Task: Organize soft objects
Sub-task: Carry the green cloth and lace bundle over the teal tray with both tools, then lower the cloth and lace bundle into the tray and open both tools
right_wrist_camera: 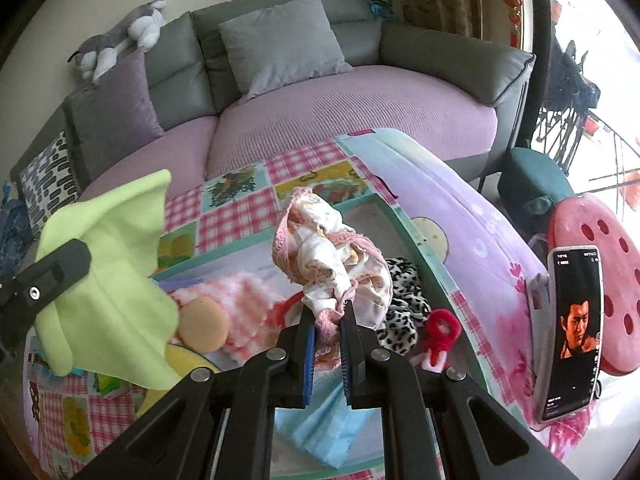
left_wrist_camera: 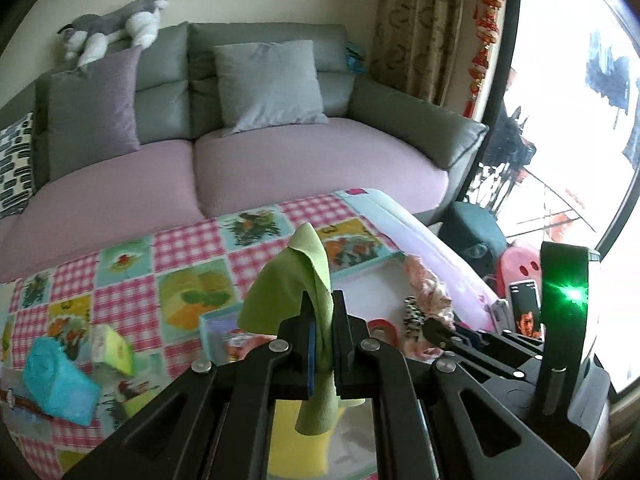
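Left claw (left_wrist_camera: 323, 312) pinching green cloth (left_wrist_camera: 288, 280), tilted downward

I saw a matt, fleecy green cloth (left_wrist_camera: 288, 280); at two o'clock from it, frilly pink fabric (right_wrist_camera: 336, 256); glossy black plastic fingers (left_wrist_camera: 344, 320); a smooth leather sofa back (left_wrist_camera: 256, 36).

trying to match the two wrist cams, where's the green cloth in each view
Left wrist: green cloth at lower centre, pinched in the left gripper.
Right wrist: same cloth at far left.
Shared landmark: the grey cushion on the sofa.
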